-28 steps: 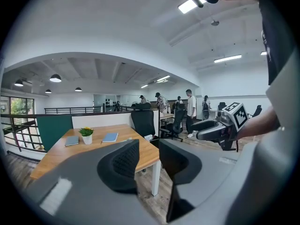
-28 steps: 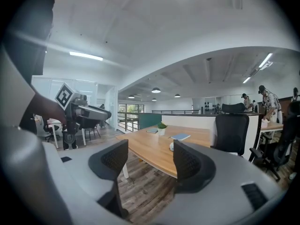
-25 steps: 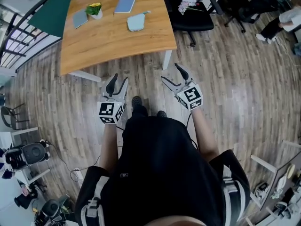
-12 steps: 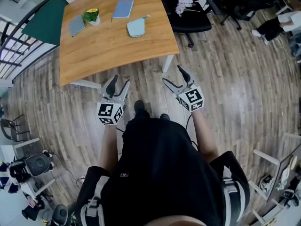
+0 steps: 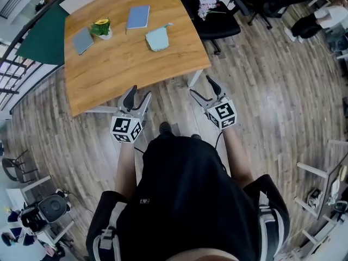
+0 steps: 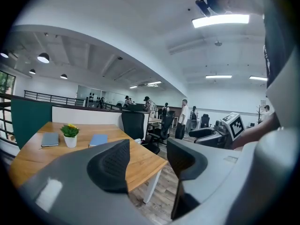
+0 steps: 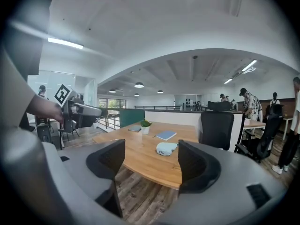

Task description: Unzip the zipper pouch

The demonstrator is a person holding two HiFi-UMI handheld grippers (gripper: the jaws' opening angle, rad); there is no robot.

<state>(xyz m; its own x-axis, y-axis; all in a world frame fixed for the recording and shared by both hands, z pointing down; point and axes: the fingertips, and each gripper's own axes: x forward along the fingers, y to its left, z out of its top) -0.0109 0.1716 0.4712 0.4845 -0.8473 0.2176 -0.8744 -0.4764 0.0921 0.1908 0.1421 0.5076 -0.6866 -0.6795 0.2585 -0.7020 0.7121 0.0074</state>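
Note:
The light blue zipper pouch [image 5: 157, 38] lies flat on the wooden table [image 5: 125, 69], toward its far right side. It also shows in the right gripper view, where the pouch [image 7: 166, 148] sits between the jaws' sightline, well ahead of them. My left gripper [image 5: 137, 98] hangs over the floor just short of the table's near edge; its jaws have just been opening and hold nothing. My right gripper [image 5: 202, 90] is level with the table's right corner, open and empty, its jaws having just closed a little. In the left gripper view the left gripper [image 6: 147, 158] hides the pouch.
On the table stand a small potted plant [image 5: 101, 27], a blue notebook [image 5: 138, 17] and a grey notebook [image 5: 83, 40]. A black office chair [image 5: 215, 15] stands behind the table's right end. A white table leg [image 5: 194, 78] is near my right gripper. People stand far behind.
The person has stepped forward, so the table and pouch are nearer. Both grippers have moved with the body toward the table's near edge, and the left jaws stand wider.

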